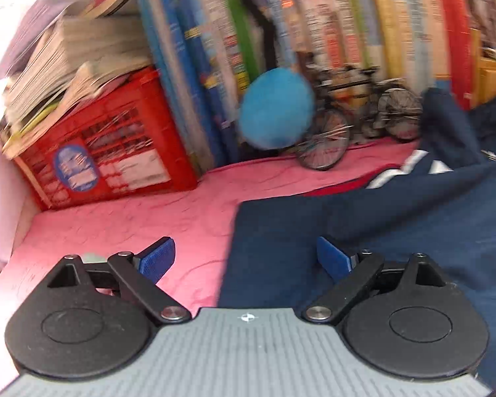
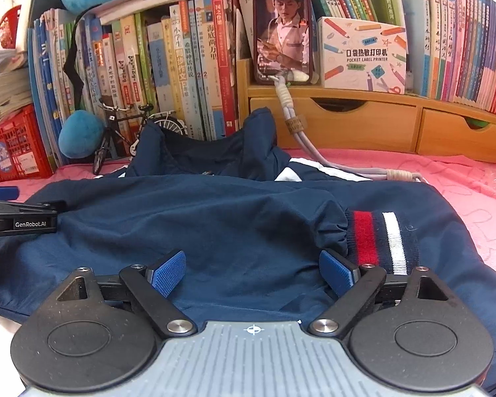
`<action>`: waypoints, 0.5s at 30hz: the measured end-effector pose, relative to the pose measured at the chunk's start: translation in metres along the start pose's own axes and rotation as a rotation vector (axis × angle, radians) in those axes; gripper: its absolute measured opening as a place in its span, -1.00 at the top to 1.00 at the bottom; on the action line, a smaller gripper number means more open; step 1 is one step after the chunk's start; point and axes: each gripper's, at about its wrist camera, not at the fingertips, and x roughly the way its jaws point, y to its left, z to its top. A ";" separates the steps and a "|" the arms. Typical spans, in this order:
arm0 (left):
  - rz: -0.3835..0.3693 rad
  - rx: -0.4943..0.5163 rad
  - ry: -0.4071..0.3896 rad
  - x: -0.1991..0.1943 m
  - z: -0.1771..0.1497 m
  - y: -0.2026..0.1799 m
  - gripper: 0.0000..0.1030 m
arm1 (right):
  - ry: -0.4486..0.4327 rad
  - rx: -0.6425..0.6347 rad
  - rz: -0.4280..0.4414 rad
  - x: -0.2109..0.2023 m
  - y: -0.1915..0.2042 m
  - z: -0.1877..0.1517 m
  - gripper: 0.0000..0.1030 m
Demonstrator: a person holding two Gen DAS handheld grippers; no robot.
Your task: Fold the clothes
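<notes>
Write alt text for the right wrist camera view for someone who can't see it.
The right gripper hovers open over a navy jacket spread on a pink cloth, its red-and-white striped cuff beside the right finger. Behind stand a bookshelf, a propped phone and a toy bicycle.

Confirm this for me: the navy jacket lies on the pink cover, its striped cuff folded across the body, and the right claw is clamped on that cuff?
Not quite. The right claw is open over the navy jacket, gripping nothing; the striped cuff lies just past its right-side pad, as the right wrist view shows. The jacket does lie on the pink cover, cuff folded across the body.
</notes>
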 end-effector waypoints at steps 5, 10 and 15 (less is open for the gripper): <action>0.167 -0.074 0.036 0.006 -0.005 0.041 -0.67 | 0.012 -0.023 -0.009 0.002 0.003 0.000 -0.82; -0.038 -0.102 -0.050 -0.047 -0.005 0.035 -0.67 | 0.020 -0.038 -0.015 0.004 0.005 0.000 -0.88; -0.244 0.050 -0.107 -0.095 -0.008 -0.010 -0.78 | 0.039 -0.077 -0.030 0.008 0.012 0.001 -1.00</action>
